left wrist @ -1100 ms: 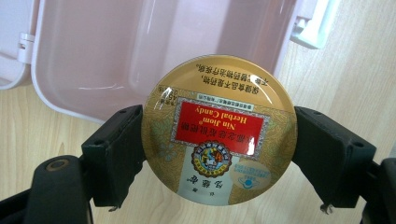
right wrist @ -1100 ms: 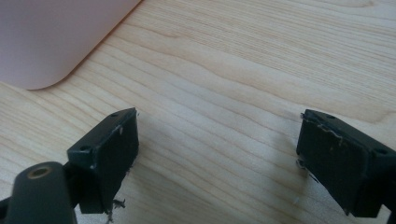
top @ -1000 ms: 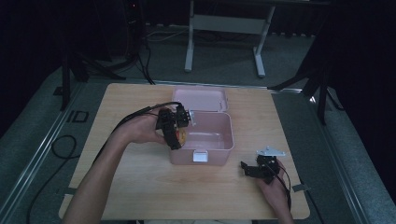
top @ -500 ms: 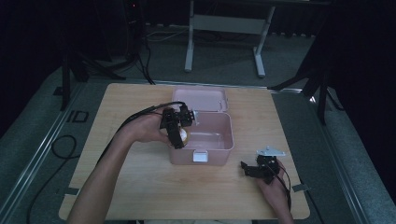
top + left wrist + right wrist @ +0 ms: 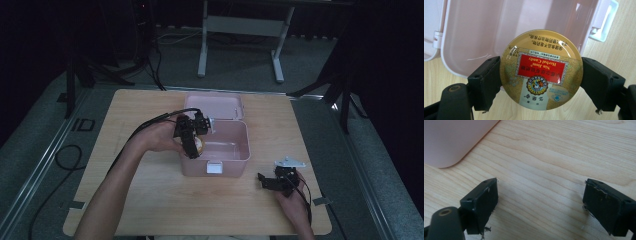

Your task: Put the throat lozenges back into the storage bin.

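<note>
The left gripper (image 5: 191,141) hangs over the near-left corner of the open pink storage box (image 5: 235,152), pinching a round gold tin of Nin Jiom herbal candy (image 5: 541,69) by its rim, one black jaw on each side. The tin faces up at the left gripper view, red label upside down, the box's bare pink floor beyond it. The lid (image 5: 214,105) lies folded back on the far side. Over to the near right, the right gripper (image 5: 272,182) sits low over the wooden table (image 5: 150,200), jaws spread wide with only wood grain between them.
</note>
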`<action>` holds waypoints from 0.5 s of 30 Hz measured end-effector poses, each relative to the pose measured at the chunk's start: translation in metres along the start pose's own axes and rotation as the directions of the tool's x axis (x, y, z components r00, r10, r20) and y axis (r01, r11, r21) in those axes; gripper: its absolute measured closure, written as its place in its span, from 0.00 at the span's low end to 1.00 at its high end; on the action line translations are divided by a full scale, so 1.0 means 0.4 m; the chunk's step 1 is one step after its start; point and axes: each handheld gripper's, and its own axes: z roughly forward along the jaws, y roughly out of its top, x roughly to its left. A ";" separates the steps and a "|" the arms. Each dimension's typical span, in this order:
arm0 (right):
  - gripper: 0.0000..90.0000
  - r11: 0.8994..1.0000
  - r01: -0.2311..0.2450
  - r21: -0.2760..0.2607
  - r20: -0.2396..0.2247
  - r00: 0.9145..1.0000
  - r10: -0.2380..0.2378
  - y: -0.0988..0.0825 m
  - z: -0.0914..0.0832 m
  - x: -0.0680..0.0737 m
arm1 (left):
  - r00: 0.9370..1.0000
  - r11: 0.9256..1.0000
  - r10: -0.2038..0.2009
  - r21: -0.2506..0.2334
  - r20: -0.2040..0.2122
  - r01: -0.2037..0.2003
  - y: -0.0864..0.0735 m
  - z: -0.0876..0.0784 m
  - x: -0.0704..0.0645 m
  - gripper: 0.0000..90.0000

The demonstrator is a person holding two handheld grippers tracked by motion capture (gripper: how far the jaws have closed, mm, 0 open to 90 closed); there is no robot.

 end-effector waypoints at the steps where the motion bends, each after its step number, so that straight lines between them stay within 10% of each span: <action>1: 0.14 1.000 0.000 -0.001 0.000 1.000 0.000 0.000 0.000 0.000 | 1.000 1.000 -0.001 0.001 0.002 0.001 0.001 0.001 -0.001 0.23; 15: 0.14 1.000 0.003 0.000 -0.003 1.000 -0.003 0.000 0.000 0.000 | 0.999 0.999 -0.017 -0.050 -0.047 0.014 -0.015 -0.020 0.007 0.17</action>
